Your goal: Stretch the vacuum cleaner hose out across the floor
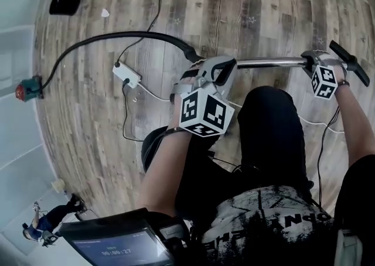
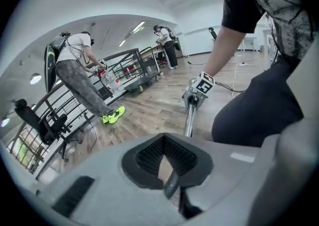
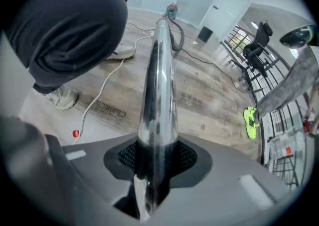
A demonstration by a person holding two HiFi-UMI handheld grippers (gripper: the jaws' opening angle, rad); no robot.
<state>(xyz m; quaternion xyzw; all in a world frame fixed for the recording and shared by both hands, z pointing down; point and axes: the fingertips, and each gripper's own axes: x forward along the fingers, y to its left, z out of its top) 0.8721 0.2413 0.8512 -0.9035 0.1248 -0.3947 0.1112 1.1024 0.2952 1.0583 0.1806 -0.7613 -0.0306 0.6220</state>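
Note:
The black hose (image 1: 99, 39) curves over the wood floor from the red and teal vacuum body (image 1: 26, 90) at the left to a black handle (image 1: 192, 54). From there a chrome tube (image 1: 269, 62) leads right to the black floor nozzle (image 1: 351, 62). My left gripper (image 1: 214, 70) sits at the handle end, its jaws shut (image 2: 167, 170); the tube (image 2: 189, 120) passes under them. Whether they pinch anything is hidden. My right gripper (image 1: 314, 60) is shut on the tube near the nozzle. In the right gripper view the tube (image 3: 157, 85) runs between the pads (image 3: 152, 170) toward the vacuum body (image 3: 172, 8).
A white power strip (image 1: 126, 74) with cables lies below the hose. A black box (image 1: 64, 3) sits at the far left. My own legs (image 1: 269, 136) fill the middle. Two people (image 2: 79, 80), metal racks (image 2: 134, 68) and an office chair (image 2: 47, 125) stand further off.

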